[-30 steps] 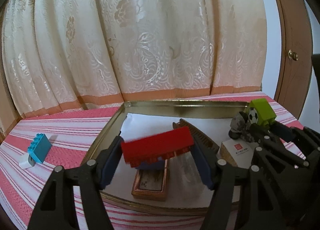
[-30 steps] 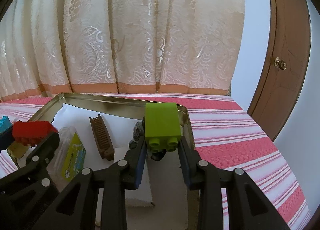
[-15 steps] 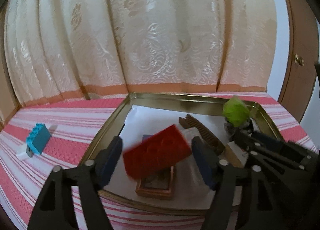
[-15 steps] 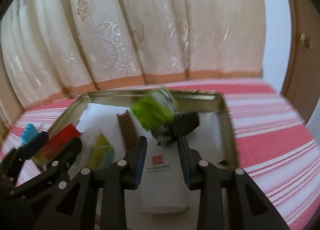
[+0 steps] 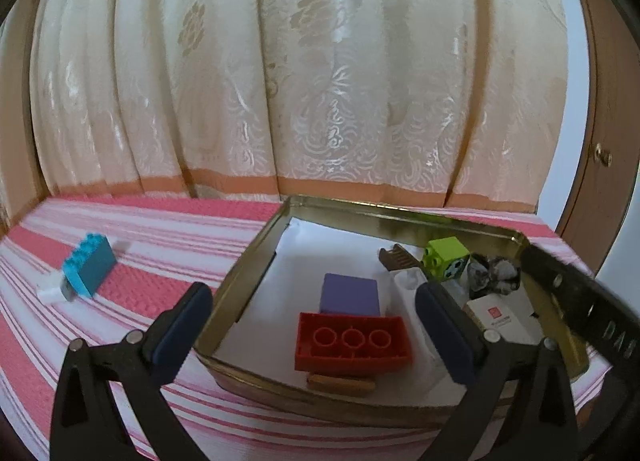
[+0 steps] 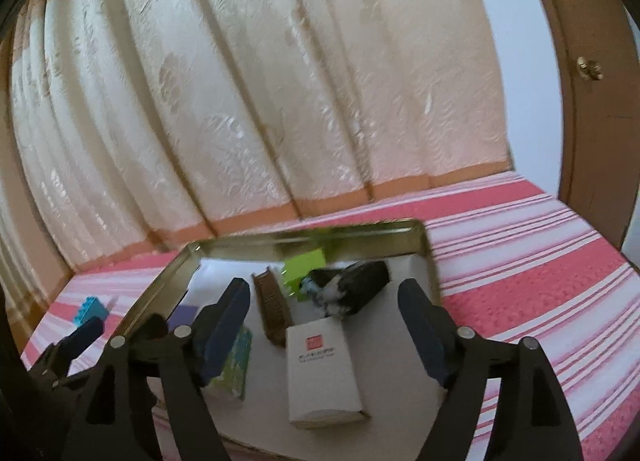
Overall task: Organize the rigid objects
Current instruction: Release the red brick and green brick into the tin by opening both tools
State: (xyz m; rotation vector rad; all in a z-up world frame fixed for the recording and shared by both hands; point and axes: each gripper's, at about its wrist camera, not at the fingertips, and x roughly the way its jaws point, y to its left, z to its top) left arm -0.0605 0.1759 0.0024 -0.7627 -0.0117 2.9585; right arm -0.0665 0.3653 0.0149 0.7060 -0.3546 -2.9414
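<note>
With both grippers' fingers just spread and empty over the tray (image 5: 256, 257), the blue brick (image 5: 89, 269) outside looks light, stiff, best pinched across its flat sides.

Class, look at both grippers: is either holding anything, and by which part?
Nothing is held. Both the left gripper and the right gripper have just opened; the red brick and green brick lie in the tray.

Soft daylight, fisheye-bent edges, right view blurred, glare on curtain (image 5: 304, 93)
</note>
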